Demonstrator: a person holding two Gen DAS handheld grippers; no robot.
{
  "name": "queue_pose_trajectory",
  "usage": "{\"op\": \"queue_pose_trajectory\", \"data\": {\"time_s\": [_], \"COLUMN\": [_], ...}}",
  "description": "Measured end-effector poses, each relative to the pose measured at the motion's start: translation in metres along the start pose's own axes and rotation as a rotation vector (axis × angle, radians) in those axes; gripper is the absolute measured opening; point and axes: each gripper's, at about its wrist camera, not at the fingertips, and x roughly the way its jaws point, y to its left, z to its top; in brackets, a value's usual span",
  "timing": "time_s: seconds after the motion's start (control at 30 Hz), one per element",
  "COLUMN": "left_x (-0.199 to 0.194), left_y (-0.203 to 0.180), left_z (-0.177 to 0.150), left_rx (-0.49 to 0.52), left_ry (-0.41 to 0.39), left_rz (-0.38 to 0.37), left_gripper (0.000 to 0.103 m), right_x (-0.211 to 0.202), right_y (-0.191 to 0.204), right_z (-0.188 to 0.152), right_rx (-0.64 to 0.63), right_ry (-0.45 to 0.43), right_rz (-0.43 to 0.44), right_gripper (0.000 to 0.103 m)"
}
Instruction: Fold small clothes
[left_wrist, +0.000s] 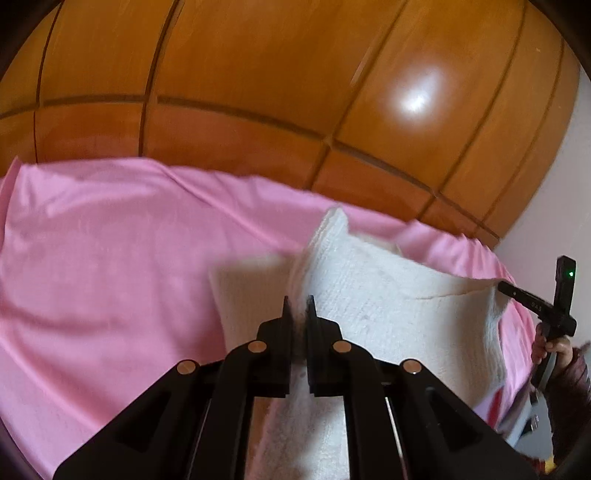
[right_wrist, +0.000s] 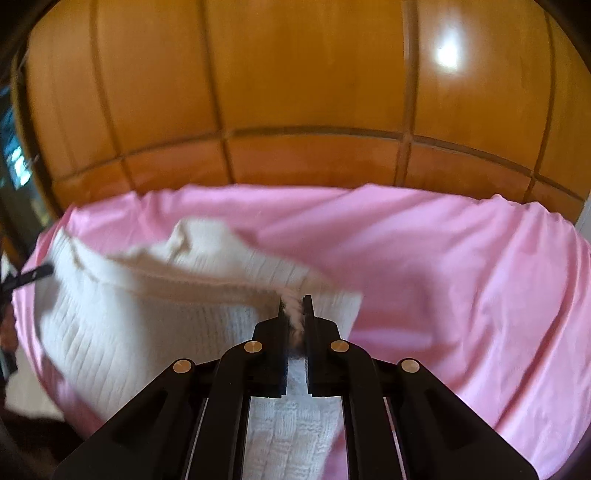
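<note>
My left gripper (left_wrist: 299, 306) is clenched on an edge of the white knit garment (left_wrist: 388, 314), the cloth bunched thin between the two black fingers (left_wrist: 286, 314) and running down under my linkage. My right gripper (right_wrist: 293, 306) is likewise clamped on the same white knit garment (right_wrist: 147, 321); a twisted rope of ribbed fabric is squeezed between its fingers (right_wrist: 308, 310), with a basket-weave patch of the knit hanging below them.

The garment is lifted and stretched between my two grips above the pink sheet (left_wrist: 92, 258), its far edges (blurred in both wrist views) rising towards the wooden panelled wardrobe (left_wrist: 258, 74) behind the sheet. From the left wrist view my right gripper (left_wrist: 509, 288) shows at the garment's far side, held in my right hand (left_wrist: 557, 349). From the right wrist view the pink sheet (right_wrist: 461, 277) spreads wrinkled to the garment's right, with the wooden panelled wardrobe (right_wrist: 314, 74) beyond it.
</note>
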Motion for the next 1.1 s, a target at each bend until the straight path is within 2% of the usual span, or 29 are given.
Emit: {"op": "queue_pose_trajectory", "data": {"time_s": [0.13,0.27,0.47,0.57,0.6,0.63,0.67,0.7,0.73,0.8,0.87,0.93,0.97,1.0,1.03,1.1], "left_x": [0.042,0.089,0.142,0.160,0.163,0.162,0.156,0.146,0.138,0.121,0.102,0.094,0.097,0.100,0.110,0.132], "left_y": [0.008,0.011,0.021,0.022,0.022,0.021,0.019,0.018,0.016,0.009,-0.007,-0.027,-0.040,-0.048,-0.061,-0.075], "left_z": [0.033,0.045,0.047,0.037,0.035,0.033,0.032,0.032,0.033,0.034,0.033,0.033,0.032,0.031,0.029,0.024], "left_rx": [-0.035,-0.056,-0.085,-0.049,-0.038,-0.030,-0.034,-0.040,-0.043,-0.032,0.016,0.082,0.129,0.160,0.207,0.263], "left_ry": [0.020,0.070,0.127,0.180,0.191,0.195,0.182,0.153,0.128,0.078,0.012,-0.006,0.012,0.028,0.064,0.108], "left_rz": [0.061,0.120,0.219,0.289,0.296,0.331,0.360,0.361,0.359,0.363,0.345,0.258,0.214,0.194,0.167,0.157], "left_gripper": [0.005,0.005,0.005,0.005,0.009,0.021,0.025,0.029,0.030,0.030,0.029,0.030,0.031,0.038,0.049,0.054], "right_x": [0.048,0.106,0.157,0.177,0.180,0.181,0.179,0.176,0.168,0.148,0.126,0.114,0.112,0.116,0.120,0.136], "right_y": [-0.019,-0.032,-0.044,-0.048,-0.046,-0.043,-0.042,-0.041,-0.040,-0.037,-0.026,-0.005,0.009,0.023,0.031,0.049], "right_z": [0.032,0.048,0.042,0.032,0.031,0.029,0.029,0.029,0.030,0.031,0.033,0.033,0.033,0.031,0.030,0.026], "right_rx": [0.081,0.146,0.210,0.222,0.215,0.205,0.202,0.202,0.206,0.201,0.166,0.117,0.077,0.035,0.016,-0.011], "right_ry": [0.012,0.068,0.122,0.165,0.168,0.171,0.167,0.159,0.139,0.083,0.034,0.023,0.031,0.050,0.068,0.120], "right_rz": [-0.031,-0.088,-0.170,-0.195,-0.193,-0.178,-0.172,-0.167,-0.170,-0.178,-0.143,-0.055,-0.019,0.000,0.012,0.028], "right_gripper": [0.005,0.005,0.005,0.005,0.005,0.005,0.007,0.017,0.037,0.058,0.058,0.057,0.057,0.056,0.056,0.056]}}
